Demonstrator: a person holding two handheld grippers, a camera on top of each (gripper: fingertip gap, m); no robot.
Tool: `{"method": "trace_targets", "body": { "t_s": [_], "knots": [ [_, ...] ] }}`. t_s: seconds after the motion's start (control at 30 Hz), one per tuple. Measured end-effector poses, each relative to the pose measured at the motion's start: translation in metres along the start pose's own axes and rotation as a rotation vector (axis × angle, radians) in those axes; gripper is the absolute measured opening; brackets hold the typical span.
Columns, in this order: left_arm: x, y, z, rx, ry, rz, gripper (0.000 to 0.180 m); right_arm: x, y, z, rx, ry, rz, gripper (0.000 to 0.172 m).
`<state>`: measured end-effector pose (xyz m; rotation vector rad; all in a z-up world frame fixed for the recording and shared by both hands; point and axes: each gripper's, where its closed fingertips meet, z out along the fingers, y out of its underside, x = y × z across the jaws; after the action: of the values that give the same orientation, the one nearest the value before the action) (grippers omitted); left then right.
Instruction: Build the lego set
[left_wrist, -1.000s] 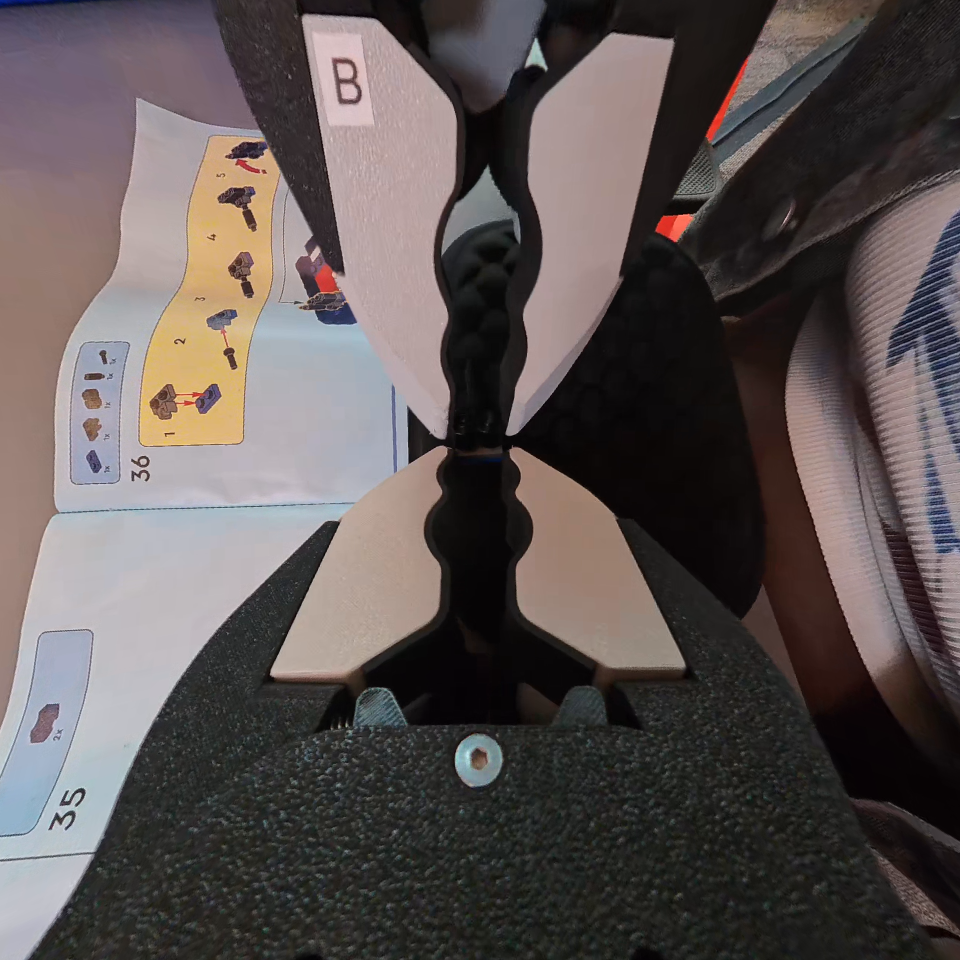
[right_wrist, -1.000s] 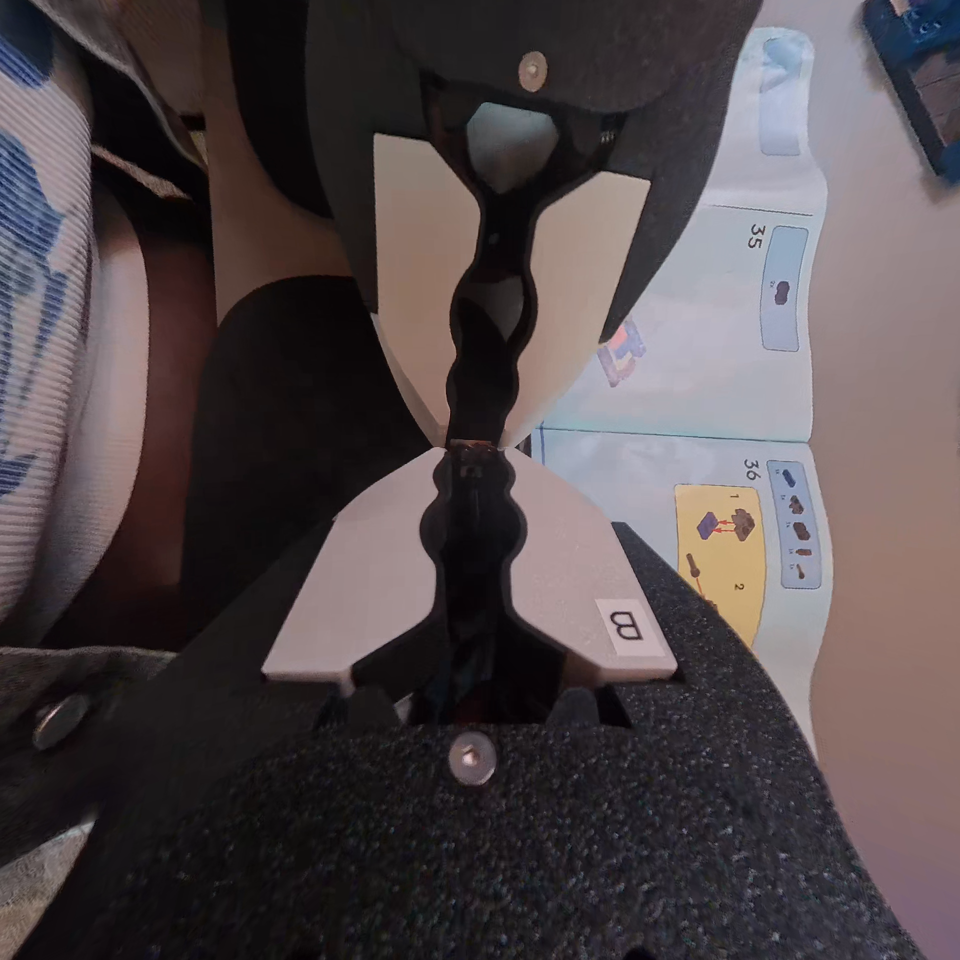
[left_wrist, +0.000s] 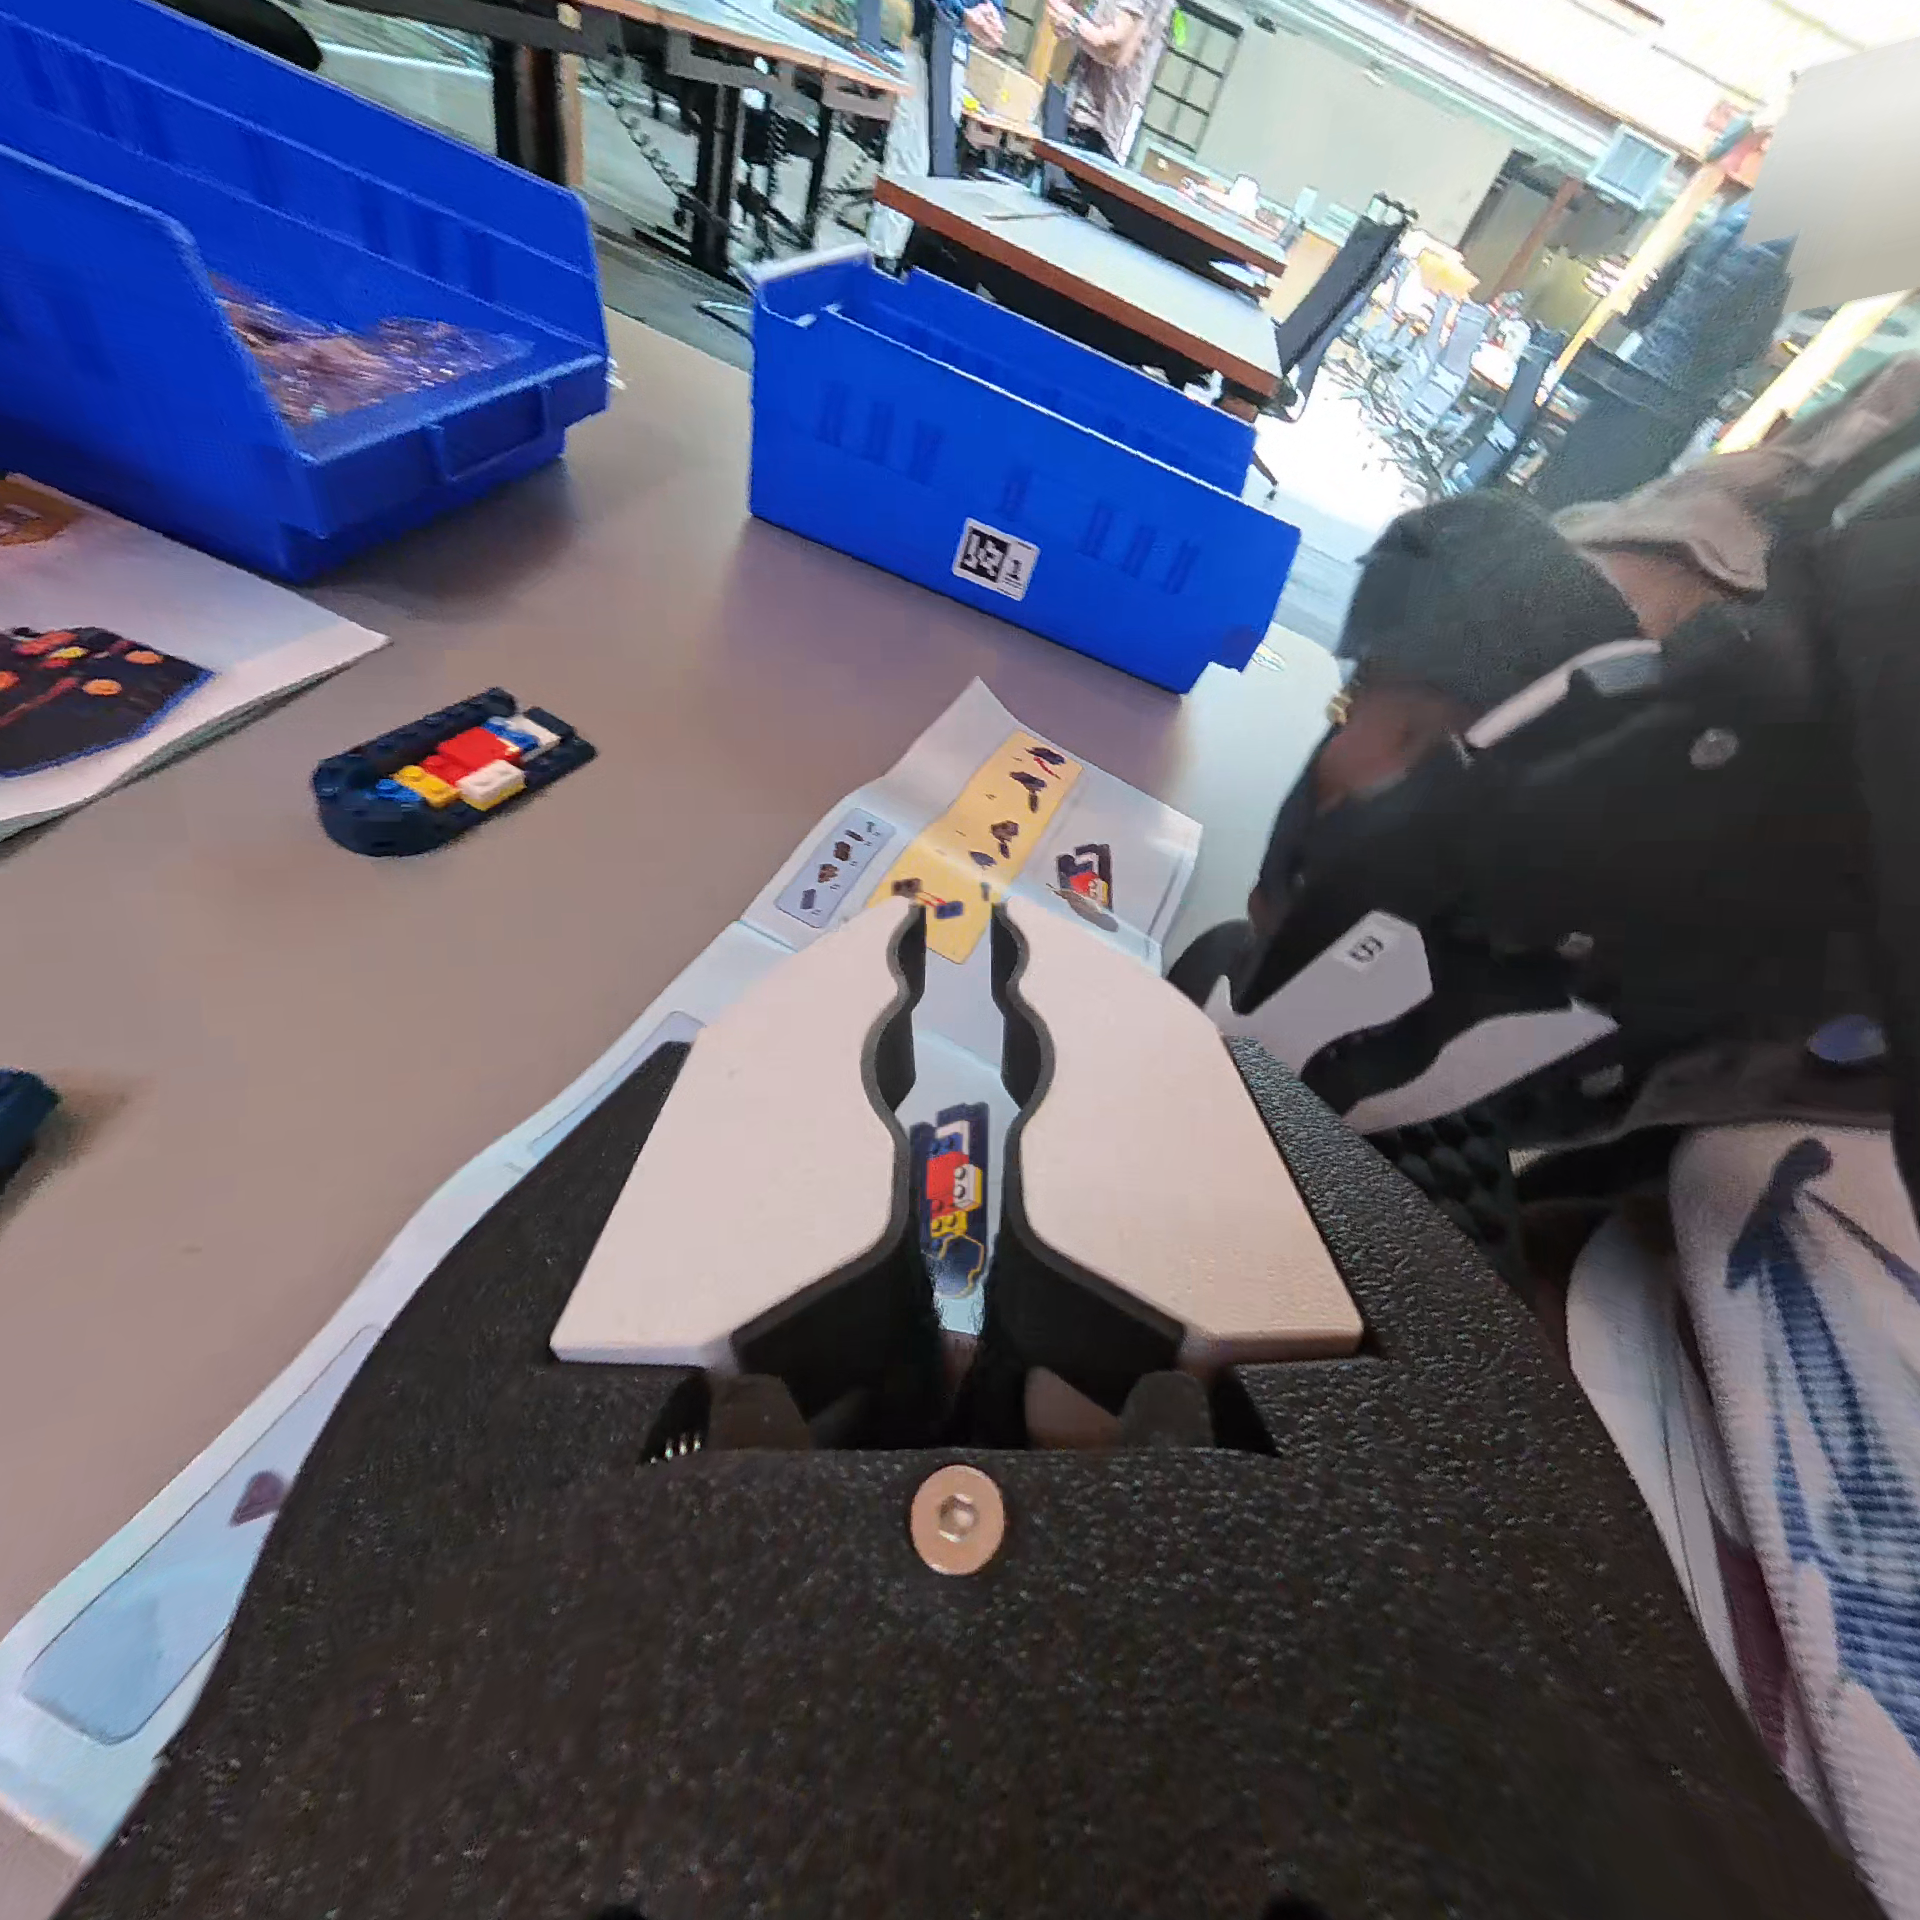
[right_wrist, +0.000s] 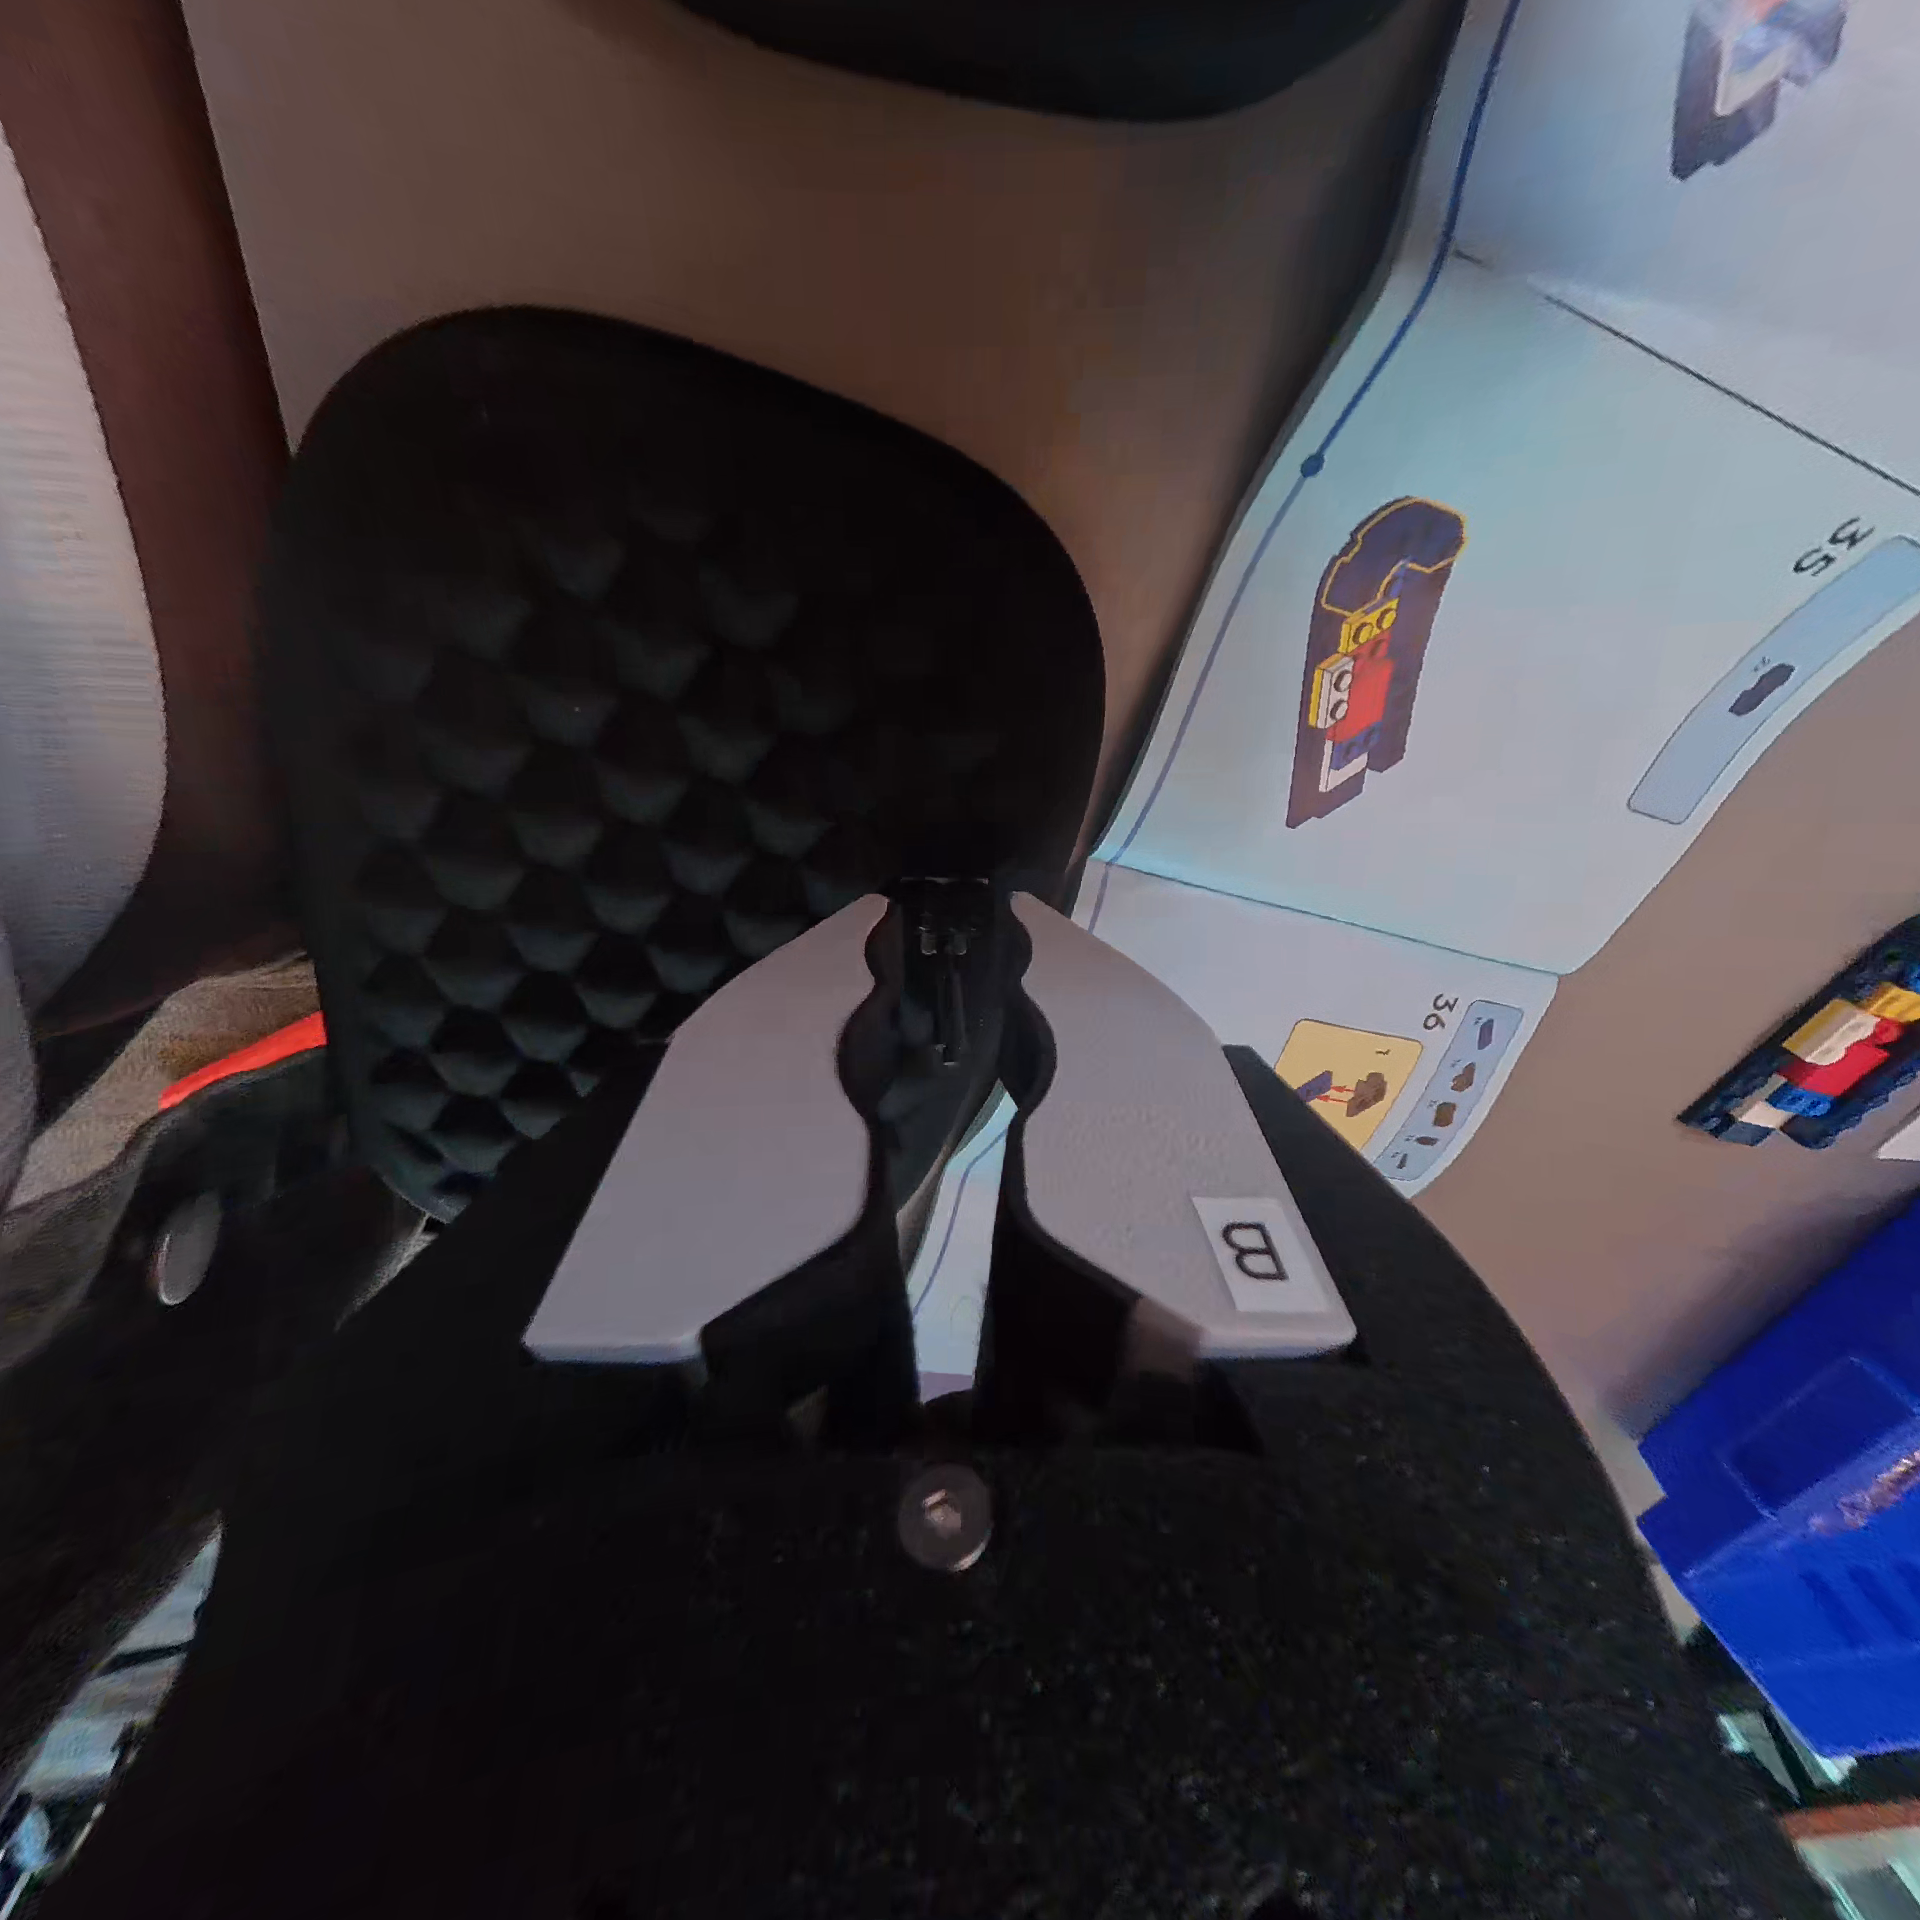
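The left gripper (left_wrist: 954, 914) hangs over the open instruction booklet (left_wrist: 1039, 821) at frame centre, its fingers slightly apart with only the page showing between them. The right gripper (right_wrist: 945, 904) is closed on a small black piece (right_wrist: 943, 951) clamped at its fingertips. A dark blue brick assembly (left_wrist: 452, 769) lies on the surface (left_wrist: 312, 987) to the upper left, well apart, before two blue bins (left_wrist: 997, 468).

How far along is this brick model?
Done: a dark blue base carries red, yellow and white bricks. In hand: the right tool pinches a small dark piece; the left tool is empty. Left: unclear; the open instruction booklet pictures more pieces.
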<state>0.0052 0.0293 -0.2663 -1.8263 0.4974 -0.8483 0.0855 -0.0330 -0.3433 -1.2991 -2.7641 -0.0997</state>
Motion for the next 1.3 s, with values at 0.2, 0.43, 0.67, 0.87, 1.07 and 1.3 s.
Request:
{"method": "trace_targets", "body": {
  "t_s": [0.2, 0.43, 0.67, 0.87, 1.07, 1.3],
  "knots": [
    [-0.002, 0.001, -0.001, -0.003, -0.023, 0.024, 0.010, -0.001, -0.006, 0.004, -0.067, -0.019, -0.032, 0.016],
    [0.011, 0.012, 0.006, -0.067, 0.043, 0.078, 0.017, 0.001, 0.009, -0.011, 0.293, -0.033, 0.178, 0.016],
    [0.019, 0.025, 0.014, -0.128, 0.099, 0.119, 0.021, 0.000, 0.014, -0.013, 0.423, 0.024, 0.205, 0.016],
    [0.030, 0.030, 0.015, -0.150, 0.146, 0.158, 0.024, 0.000, 0.015, -0.018, 0.652, -0.039, 0.323, 0.016],
    [0.044, 0.003, 0.008, 0.003, 0.245, 0.061, 0.039, 0.022, 0.010, -0.063, 1.103, 0.055, 0.421, 0.016],
    [0.084, -0.030, -0.007, 0.313, 0.297, 0.406, 0.032, 0.047, 0.004, -0.147, 1.771, 0.119, 0.477, 0.015]
  ]
}}
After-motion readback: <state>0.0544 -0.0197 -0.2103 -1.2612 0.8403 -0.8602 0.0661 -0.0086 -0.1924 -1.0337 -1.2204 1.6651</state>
